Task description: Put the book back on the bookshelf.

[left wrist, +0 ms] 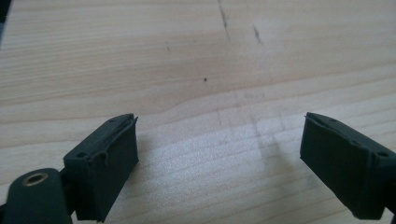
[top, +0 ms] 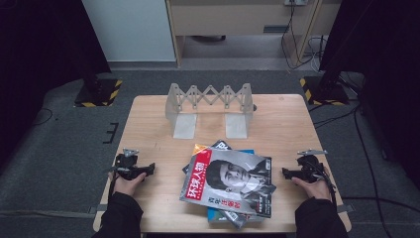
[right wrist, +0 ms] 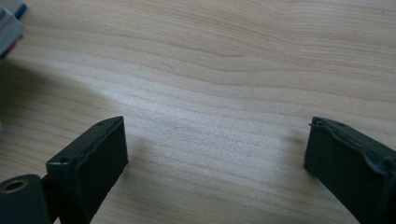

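Note:
A pile of magazines (top: 230,182) lies at the front middle of the wooden table (top: 148,119); the top one has a black-and-white portrait cover with a red title strip. Behind it stands a white expanding rack (top: 210,106) near the far edge. My left gripper (top: 148,168) rests left of the pile, held in a hand, jaws wide apart over bare wood (left wrist: 219,140). My right gripper (top: 286,172) rests right of the pile, also open with only table between its jaws (right wrist: 215,140). A corner of the magazines (right wrist: 9,25) peeks in at the top left of the right gripper view.
Black stands with yellow-black striped bases (top: 99,91) sit on the floor beyond both far corners of the table. Cables (top: 356,129) trail over the carpet at the right. A wooden cabinet (top: 237,20) stands at the back.

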{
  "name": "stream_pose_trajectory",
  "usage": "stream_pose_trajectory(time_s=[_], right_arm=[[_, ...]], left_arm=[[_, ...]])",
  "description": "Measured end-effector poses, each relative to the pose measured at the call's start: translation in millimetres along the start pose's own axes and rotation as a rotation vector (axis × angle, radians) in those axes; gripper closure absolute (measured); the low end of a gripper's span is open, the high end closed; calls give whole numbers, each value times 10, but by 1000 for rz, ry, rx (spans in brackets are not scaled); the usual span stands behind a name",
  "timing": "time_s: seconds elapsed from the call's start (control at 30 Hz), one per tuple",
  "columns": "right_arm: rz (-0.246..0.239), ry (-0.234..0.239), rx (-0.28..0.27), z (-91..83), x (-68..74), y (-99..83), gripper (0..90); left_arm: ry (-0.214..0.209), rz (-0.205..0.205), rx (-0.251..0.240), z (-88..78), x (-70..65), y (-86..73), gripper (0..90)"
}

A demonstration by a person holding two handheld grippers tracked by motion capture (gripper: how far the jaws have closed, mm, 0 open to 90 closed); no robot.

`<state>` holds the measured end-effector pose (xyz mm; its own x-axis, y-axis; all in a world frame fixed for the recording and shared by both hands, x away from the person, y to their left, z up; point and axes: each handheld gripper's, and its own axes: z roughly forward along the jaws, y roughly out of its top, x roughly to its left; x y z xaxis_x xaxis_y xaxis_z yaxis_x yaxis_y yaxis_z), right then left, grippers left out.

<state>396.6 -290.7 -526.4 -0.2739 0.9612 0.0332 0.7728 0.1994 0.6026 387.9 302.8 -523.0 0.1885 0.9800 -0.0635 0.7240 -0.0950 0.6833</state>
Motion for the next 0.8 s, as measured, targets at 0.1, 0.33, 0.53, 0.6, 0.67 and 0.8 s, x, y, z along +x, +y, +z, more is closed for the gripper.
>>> stream_pose_trajectory(time_s=[0.1, 0.33, 0.53, 0.6, 0.67, 0.8], right_arm=[[8, -1, -18, -64, -2, 21, 61], [44, 43, -67, -199, 39, 58, 75], [58, 68, -125, -332, 139, 106, 89], [56, 88, -127, -348, 164, 112, 90], [47, 87, -127, -369, 187, 116, 92], [48, 99, -155, -430, 220, 126, 93]], left_arm=[[-43, -63, -47, -99, -8, 42, 105], [-96, -79, -87, -245, -112, 86, 104], [-169, -57, -133, -359, -254, 95, 108], [-196, -46, -138, -381, -298, 91, 111], [-212, -38, -137, -404, -332, 87, 119], [-248, -31, -152, -460, -405, 85, 134]])
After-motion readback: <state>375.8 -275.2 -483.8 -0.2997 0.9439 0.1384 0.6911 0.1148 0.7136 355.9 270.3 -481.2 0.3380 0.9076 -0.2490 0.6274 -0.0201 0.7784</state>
